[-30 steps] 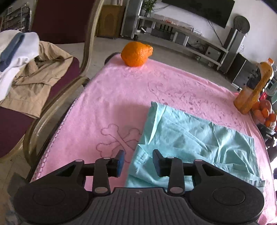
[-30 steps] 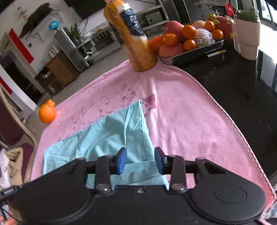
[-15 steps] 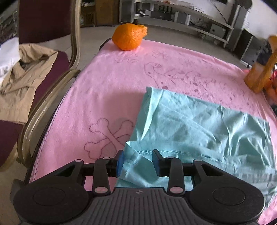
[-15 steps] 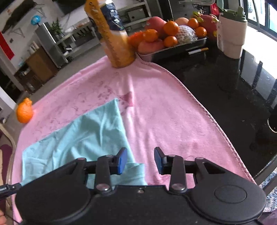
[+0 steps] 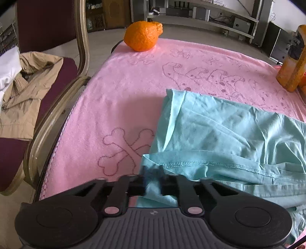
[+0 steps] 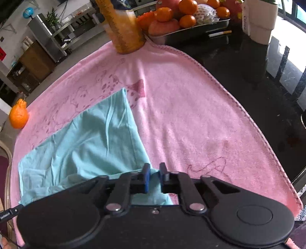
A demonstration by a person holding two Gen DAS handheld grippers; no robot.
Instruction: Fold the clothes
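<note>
Both pairs of jaws have just been closing, and each now has cloth between its pads where a second ago it stood open above the garment. Since that earlier view the left gripper [image 5: 154, 179] has slid in over the near left corner of the mint-green garment [image 5: 220, 134] and pinches the hemmed edge there — its fingers are motion-blurred, yet drawn almost together with a fold of the fabric between them. On the other side the right gripper [image 6: 154, 177] has dropped lower and nips the garment's [image 6: 91, 138] near right corner, its blue-padded fingertips [image 6: 146, 177] only a sliver apart with cloth caught in the gap.

That garment lies partly folded and wrinkled on a pink towel [image 5: 118, 95] that covers a dark glossy table [image 6: 258, 80]. At the towel's far left corner sits a knobbly orange fruit [image 5: 142, 36]; at the far right edge stands an orange drink bottle [image 6: 124, 28], with a metal tray of fruit [image 6: 183, 17] just behind it and a white cup [image 6: 260, 19] further right. Left of the table stands a chair [image 5: 63, 80] with a beige jacket [image 5: 23, 92] heaped on its seat.
</note>
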